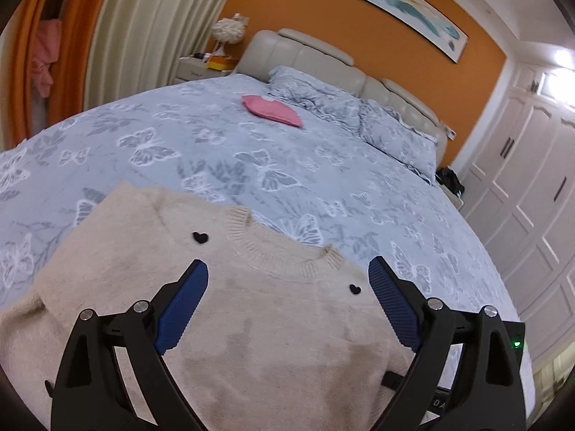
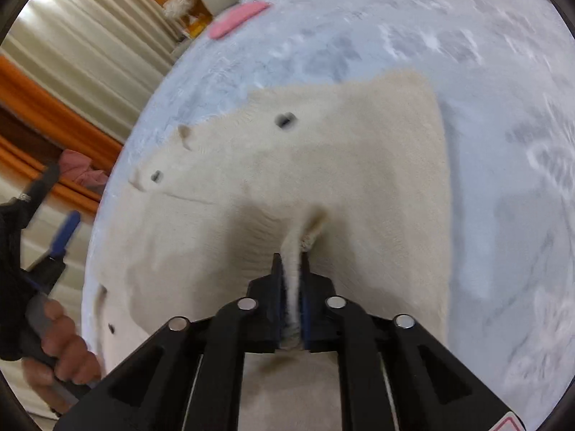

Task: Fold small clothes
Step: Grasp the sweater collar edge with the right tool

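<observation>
cream sweater (image 2: 323, 165) is pinched in the closed right hand-held gripper (image 2: 291, 262); left hand-held gripper (image 1: 287, 287) gapes wide, empty; pink garment (image 1: 271, 109) at 12 o'clock on the bed (image 1: 179, 136).

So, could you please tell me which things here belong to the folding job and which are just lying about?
In the job:
- cream sweater
- right gripper, shut on a pinch of the sweater
- left gripper, open above it

Lying about:
- folded pink garment
- pillows
- bedside lamp
</observation>
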A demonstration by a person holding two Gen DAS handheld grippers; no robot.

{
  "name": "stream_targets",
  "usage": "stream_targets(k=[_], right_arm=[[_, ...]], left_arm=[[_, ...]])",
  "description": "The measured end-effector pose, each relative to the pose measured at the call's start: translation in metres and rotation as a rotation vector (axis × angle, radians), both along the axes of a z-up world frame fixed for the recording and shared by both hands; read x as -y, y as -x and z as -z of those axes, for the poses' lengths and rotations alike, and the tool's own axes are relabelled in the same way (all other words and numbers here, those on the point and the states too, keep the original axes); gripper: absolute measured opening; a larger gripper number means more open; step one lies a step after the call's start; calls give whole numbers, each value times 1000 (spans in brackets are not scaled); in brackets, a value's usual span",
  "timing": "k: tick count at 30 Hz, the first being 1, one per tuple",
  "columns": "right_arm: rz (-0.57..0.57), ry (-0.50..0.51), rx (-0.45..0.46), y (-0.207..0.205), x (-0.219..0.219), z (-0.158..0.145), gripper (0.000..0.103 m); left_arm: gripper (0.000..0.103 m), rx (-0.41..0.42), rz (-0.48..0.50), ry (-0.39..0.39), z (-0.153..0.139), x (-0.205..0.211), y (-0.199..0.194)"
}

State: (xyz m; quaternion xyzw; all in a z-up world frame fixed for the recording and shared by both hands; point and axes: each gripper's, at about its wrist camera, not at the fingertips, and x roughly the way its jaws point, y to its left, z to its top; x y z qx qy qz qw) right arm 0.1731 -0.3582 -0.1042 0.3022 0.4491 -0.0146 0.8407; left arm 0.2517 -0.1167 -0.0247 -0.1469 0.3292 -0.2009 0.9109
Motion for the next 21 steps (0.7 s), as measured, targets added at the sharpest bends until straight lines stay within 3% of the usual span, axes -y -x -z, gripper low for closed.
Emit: stream_targets(k=[3,5,7,10,11,15,17,21], right_arm=[[-9,126,234,10,-8,-67,8],[24,162,287,12,1,-84,8],[73,201,195,9,20,-56,8],[96,186,-42,2,39,19,9],[110,131,-25,8,45,28,9],[162,156,73,25,50,-25,24],[166,136,103,49,49,-50,36],[100,50,3,113,34,-62,52]], left_arm=[[89,2,-35,11,1,-11,-2],[89,-3,-55,1,3,-15,-5],[89,-23,-73,-28,8,-17,-8],[89,-95,-119,-121,28,-16,-17],[89,-119,-127,-134,34,-17,-19],[87,-235,-183,-157,60,-28,-29],[87,-216,-193,-167,54,-40,-22],[88,-162,-169,-288,29,-80,15]])
